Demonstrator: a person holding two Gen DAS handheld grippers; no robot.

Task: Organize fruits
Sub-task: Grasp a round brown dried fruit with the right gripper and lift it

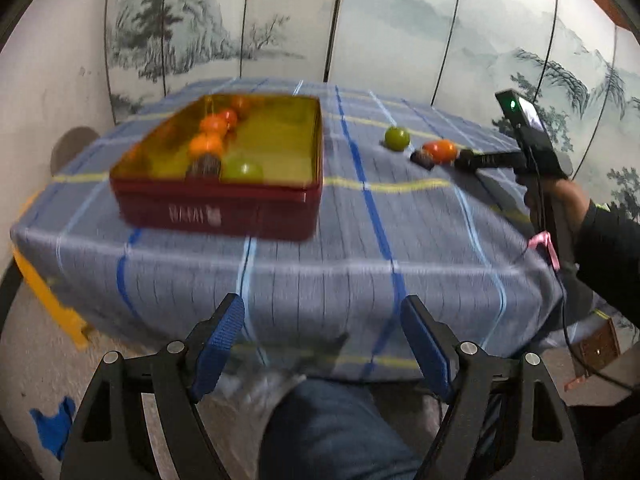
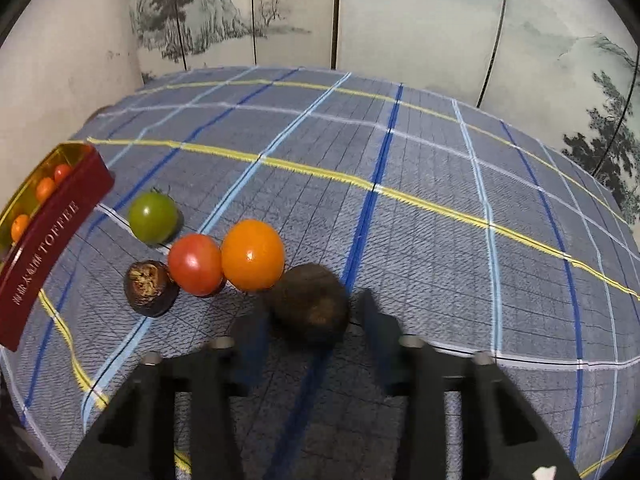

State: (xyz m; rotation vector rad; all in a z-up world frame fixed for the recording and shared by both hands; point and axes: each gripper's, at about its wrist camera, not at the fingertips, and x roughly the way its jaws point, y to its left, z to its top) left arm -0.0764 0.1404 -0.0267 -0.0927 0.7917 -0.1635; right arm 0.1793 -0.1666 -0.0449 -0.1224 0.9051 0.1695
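Observation:
A red tin (image 1: 216, 208) with a gold inside sits on the checked cloth and holds several orange tomatoes, a green one (image 1: 242, 170) and a dark fruit. My left gripper (image 1: 322, 324) is open and empty, off the table's near edge. My right gripper (image 2: 310, 312) is open, its fingers either side of a dark brown fruit (image 2: 310, 304) on the cloth. Beside it lie an orange tomato (image 2: 252, 254), a red tomato (image 2: 195, 264), a second dark fruit (image 2: 150, 288) and a green tomato (image 2: 153, 218). The tin (image 2: 48, 240) is at that view's left edge.
The table with the blue checked cloth (image 1: 360, 240) stands against a painted folding screen (image 1: 400, 20). My leg (image 1: 332, 428) is below the left gripper. A yellow stool edge (image 1: 52, 304) sticks out at the table's left. Bare cloth (image 2: 440, 200) lies right of the fruits.

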